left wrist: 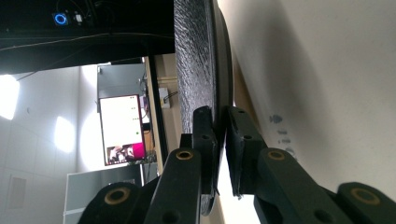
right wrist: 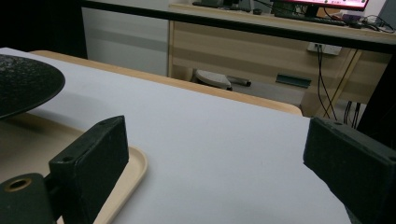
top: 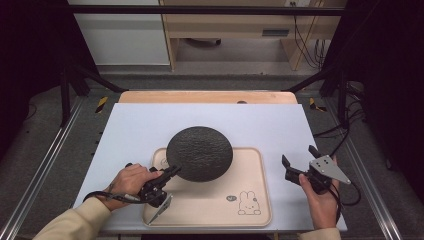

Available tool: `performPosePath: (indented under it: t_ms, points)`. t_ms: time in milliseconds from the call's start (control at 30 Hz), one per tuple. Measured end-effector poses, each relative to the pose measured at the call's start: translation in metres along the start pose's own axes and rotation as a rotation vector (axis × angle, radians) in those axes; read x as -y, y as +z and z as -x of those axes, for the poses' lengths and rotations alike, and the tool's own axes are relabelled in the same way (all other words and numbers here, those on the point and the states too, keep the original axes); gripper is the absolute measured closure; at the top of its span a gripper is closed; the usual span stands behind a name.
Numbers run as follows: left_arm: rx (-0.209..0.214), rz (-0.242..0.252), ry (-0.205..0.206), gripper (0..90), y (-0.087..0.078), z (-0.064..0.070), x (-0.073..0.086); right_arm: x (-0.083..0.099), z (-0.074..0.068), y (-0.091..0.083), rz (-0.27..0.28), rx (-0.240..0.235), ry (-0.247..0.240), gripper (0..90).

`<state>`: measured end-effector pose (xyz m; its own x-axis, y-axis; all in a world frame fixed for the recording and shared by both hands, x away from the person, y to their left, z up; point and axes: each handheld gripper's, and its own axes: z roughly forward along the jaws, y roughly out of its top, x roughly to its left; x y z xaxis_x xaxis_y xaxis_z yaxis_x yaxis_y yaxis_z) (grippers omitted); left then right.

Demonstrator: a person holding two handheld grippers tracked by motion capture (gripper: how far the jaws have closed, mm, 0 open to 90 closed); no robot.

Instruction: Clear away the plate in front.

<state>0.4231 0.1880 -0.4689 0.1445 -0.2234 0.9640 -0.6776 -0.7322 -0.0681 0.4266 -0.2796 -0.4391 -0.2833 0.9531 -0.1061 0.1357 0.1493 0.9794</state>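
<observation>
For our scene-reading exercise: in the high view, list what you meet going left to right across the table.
Left gripper → black plate → rabbit drawing on the tray → right gripper.

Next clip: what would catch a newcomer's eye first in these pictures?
A round black textured plate dominates the middle, over the far left part of a beige tray with a rabbit drawing in its near right corner. The left tongs pinch the plate's near left rim, its edge clamped between the jaws in the left gripper view. The right tongs hang wide open over the pale mat, right of the tray.
</observation>
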Motion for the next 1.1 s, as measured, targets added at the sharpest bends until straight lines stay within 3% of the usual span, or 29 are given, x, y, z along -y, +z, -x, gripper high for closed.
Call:
performPosePath:
  t_ms: [200, 833, 867, 1100]
  points:
    - [0.027, 0.032, 0.026, 81.7, 0.000, 0.005, -0.007, 0.000, 0.001, -0.001, 0.001, 0.005, 0.002, 7.2]
    - [0.030, 0.089, 0.047, 81.2, -0.003, 0.017, -0.021, 0.000, 0.001, 0.000, -0.008, 0.014, -0.007, 7.6]
    - [0.032, 0.112, 0.081, 81.3, -0.001, 0.016, -0.023, 0.000, 0.002, 0.000, -0.008, 0.015, -0.005, 7.6]
    - [0.037, 0.124, 0.092, 81.0, 0.002, 0.017, -0.026, 0.000, 0.002, -0.001, -0.006, 0.017, -0.007, 7.7]
